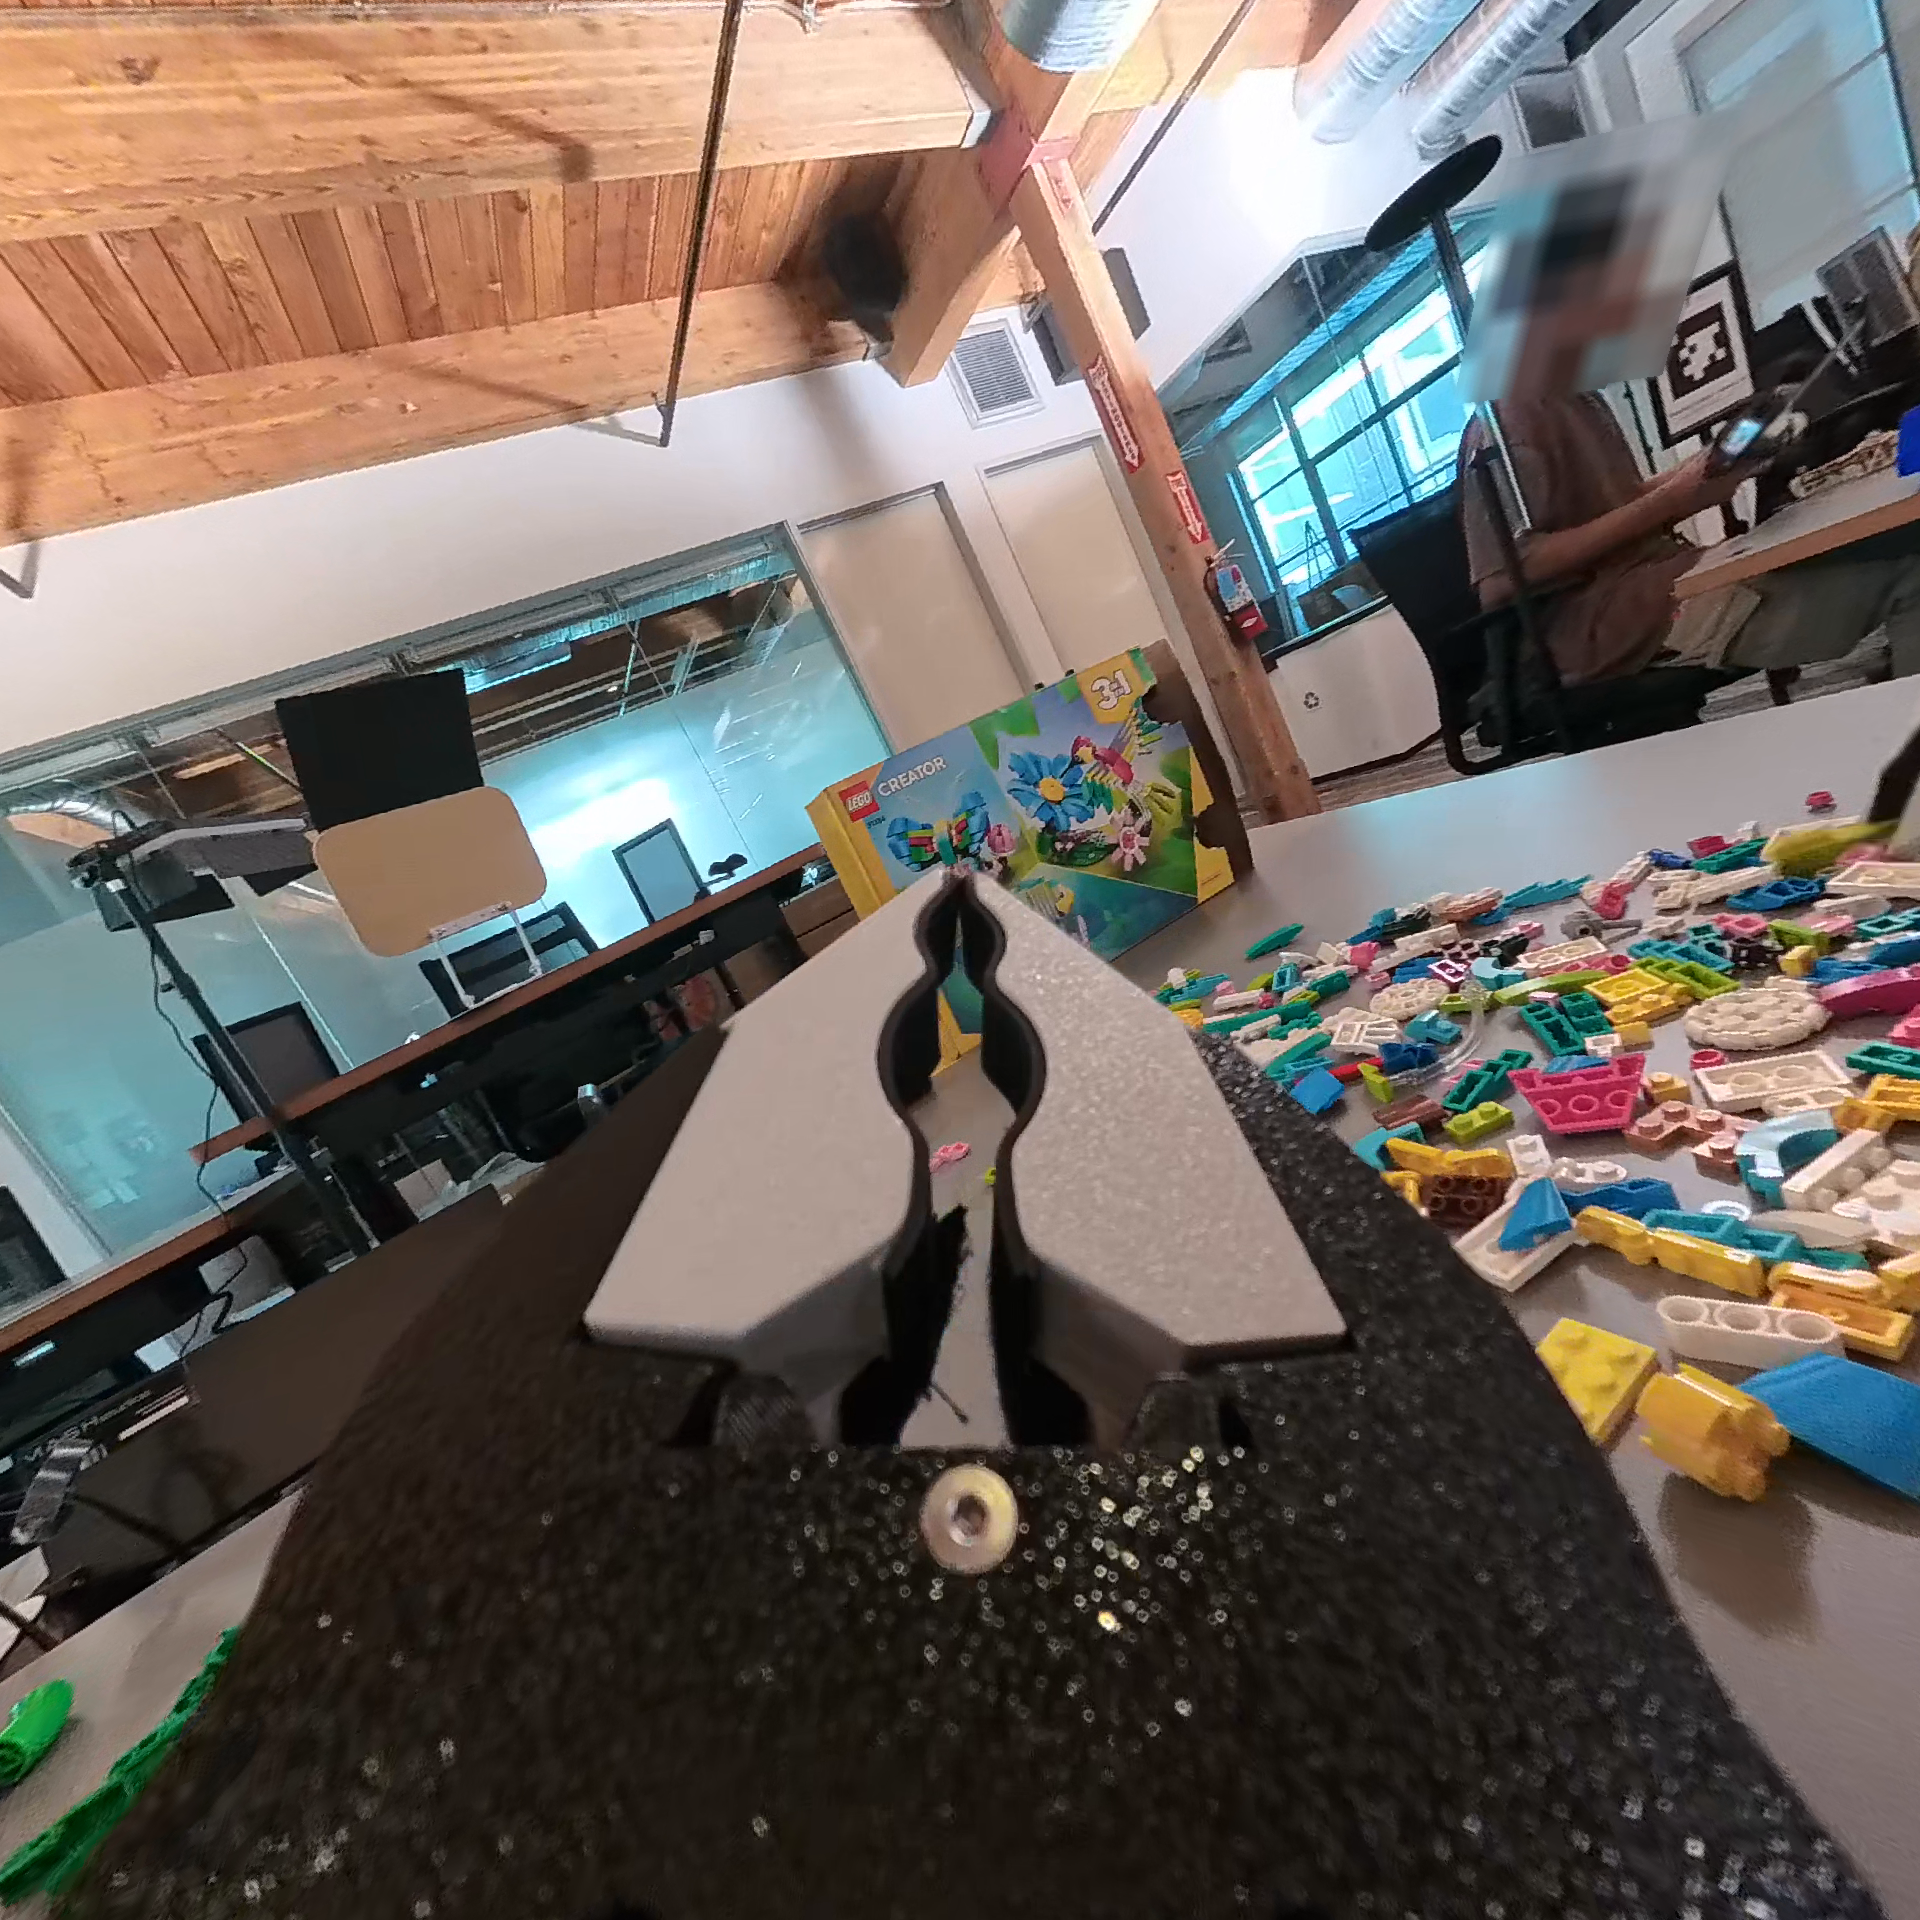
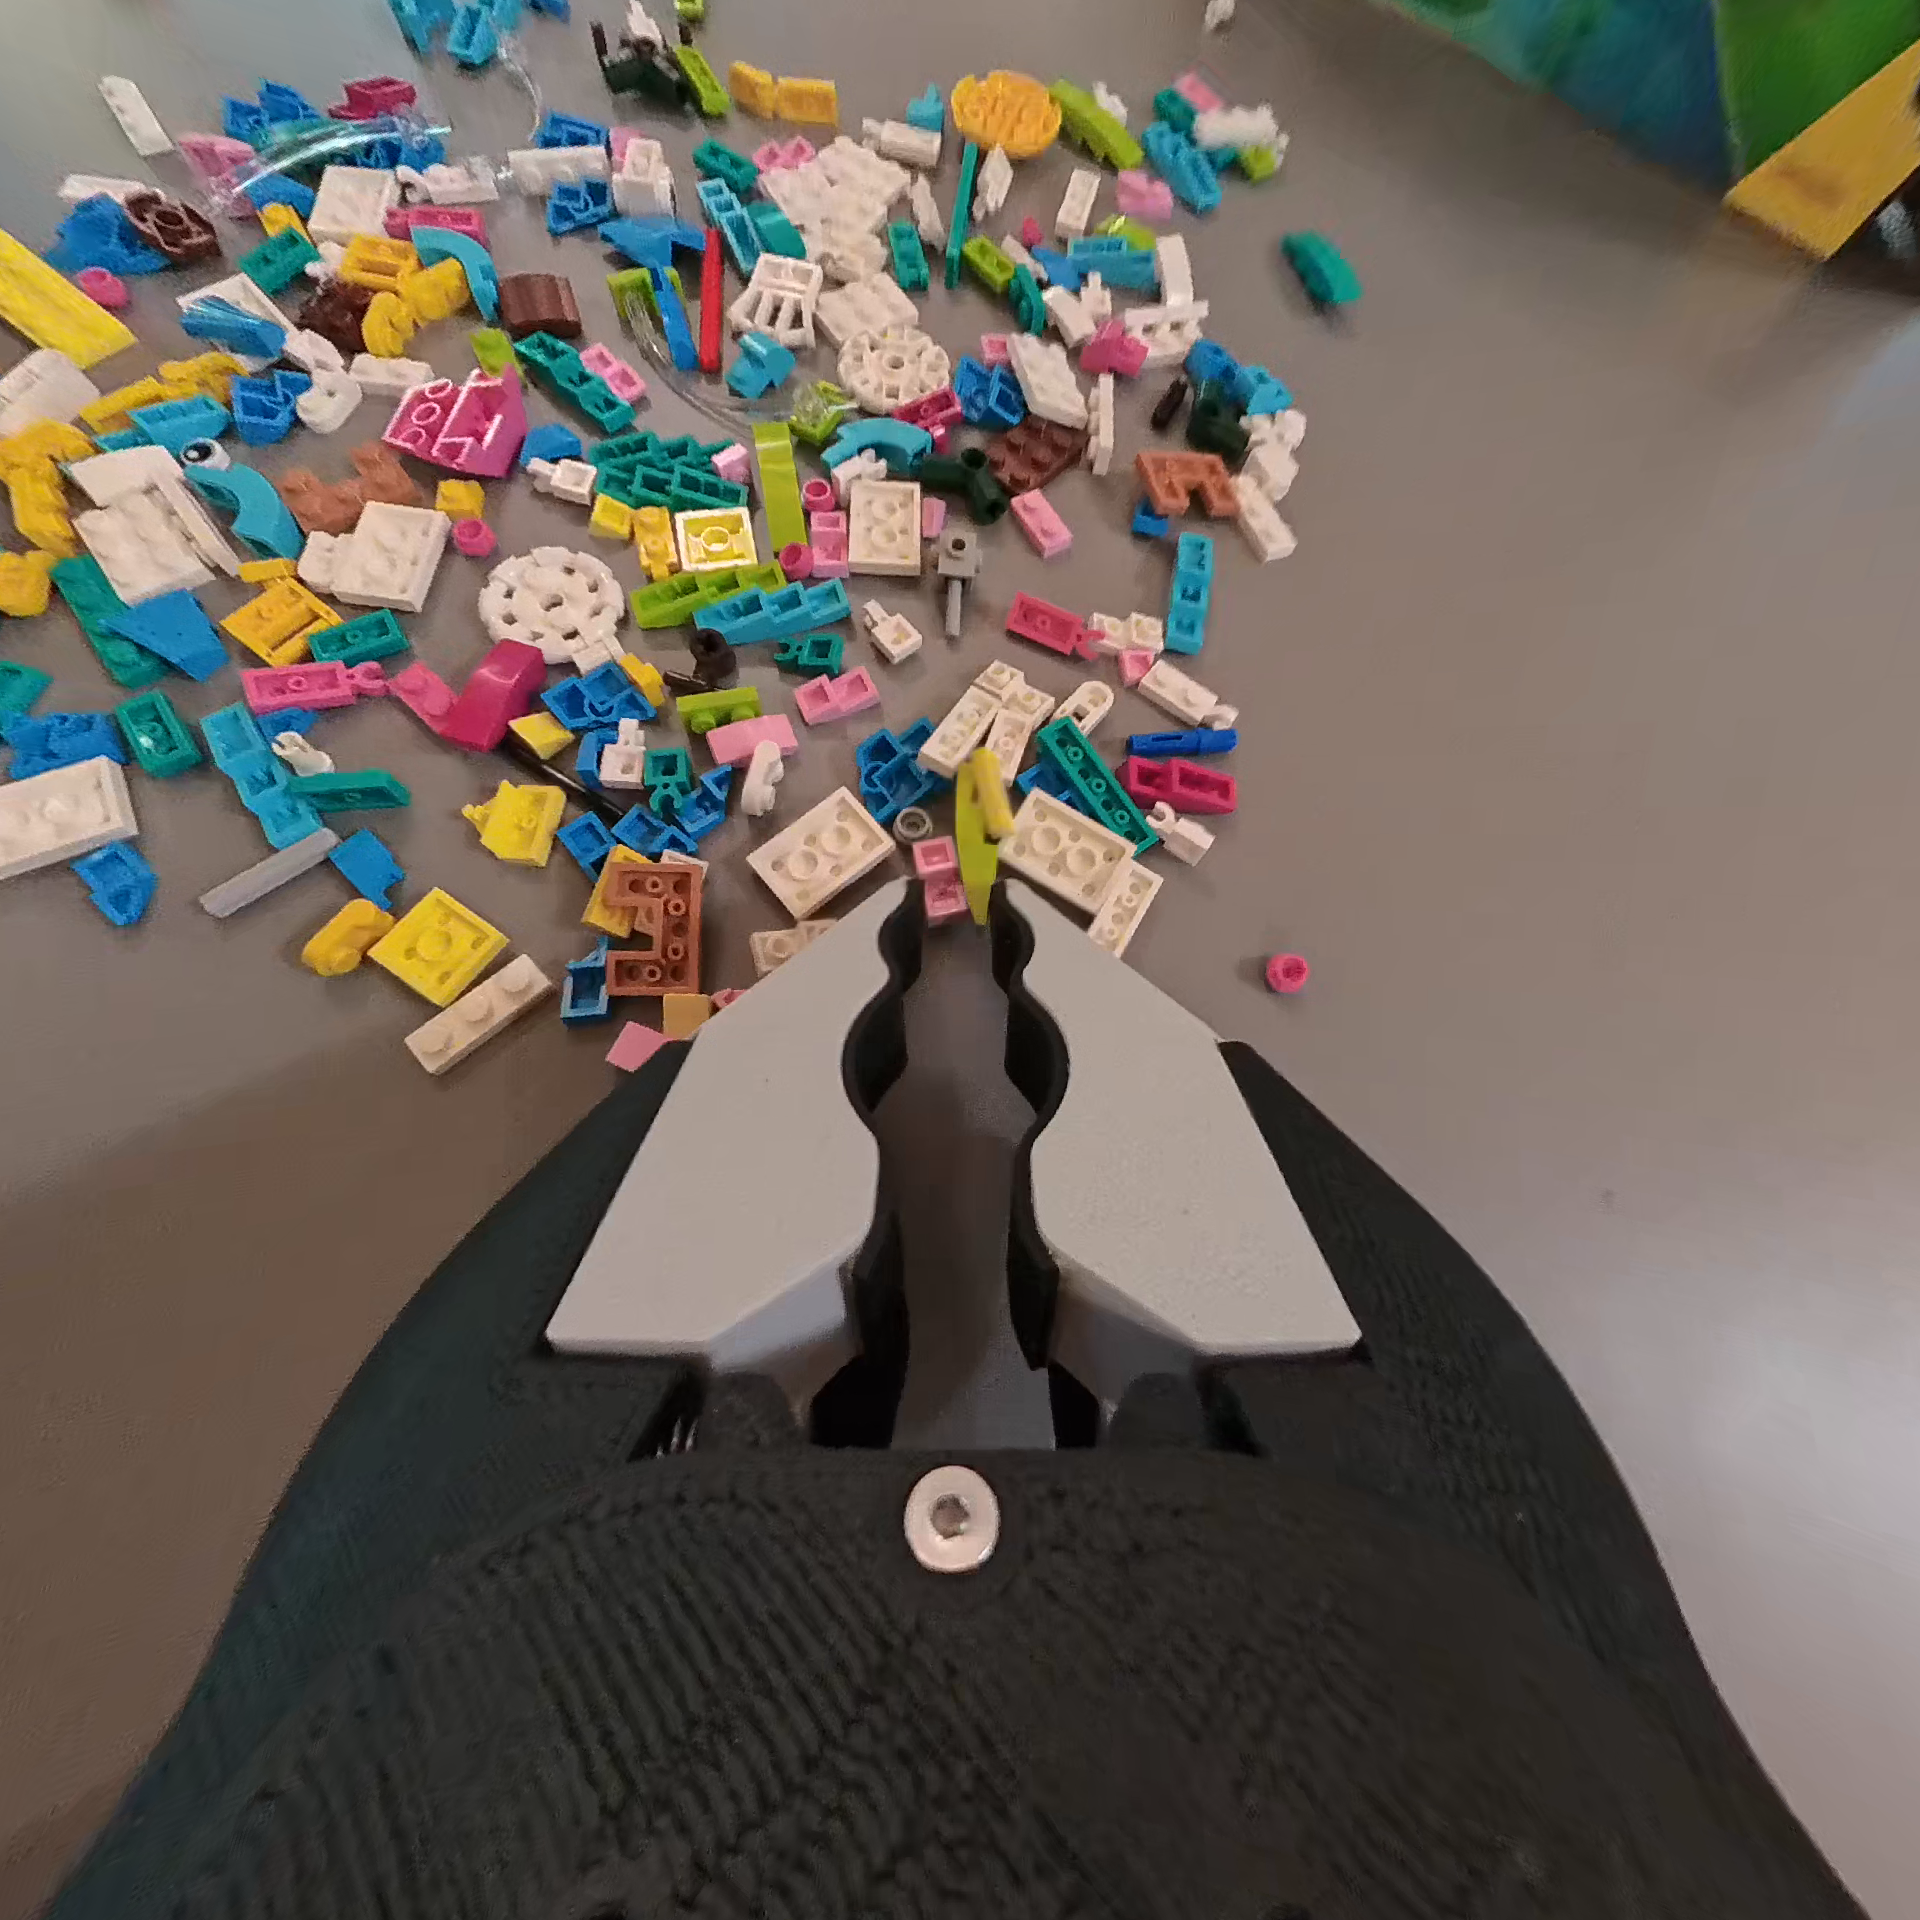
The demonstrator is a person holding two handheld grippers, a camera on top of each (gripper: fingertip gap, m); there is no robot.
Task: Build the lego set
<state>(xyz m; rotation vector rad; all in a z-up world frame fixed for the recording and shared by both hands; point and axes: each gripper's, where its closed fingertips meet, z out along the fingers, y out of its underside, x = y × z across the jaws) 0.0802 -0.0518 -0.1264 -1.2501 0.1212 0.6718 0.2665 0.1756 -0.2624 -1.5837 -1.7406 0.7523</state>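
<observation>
A wide pile of loose lego pieces [image 2: 727, 468] in white, blue, teal, pink and yellow lies on the grey table [image 2: 1558, 935]. My right gripper [image 2: 958, 899] is at the near edge of the pile. Its jaws are almost closed on an upright lime green piece [image 2: 977, 852] with a small yellow piece on top. A pink piece [image 2: 940, 883] lies just under the tips. My left gripper [image 1: 961, 883] is shut and empty, held above the table to the left of the pile [image 1: 1610, 1039], pointing at the lego box [image 1: 1039, 831].
The box stands upright at the table's far side and shows as a corner in the right wrist view [image 2: 1766, 104]. Green pieces [image 1: 125, 1787] lie at the left near edge. A single pink stud [image 2: 1288, 971] lies apart. A person [image 1: 1579, 540] sits at another desk behind. The tips of one gripper are about 35 cm away from the tips of the other.
</observation>
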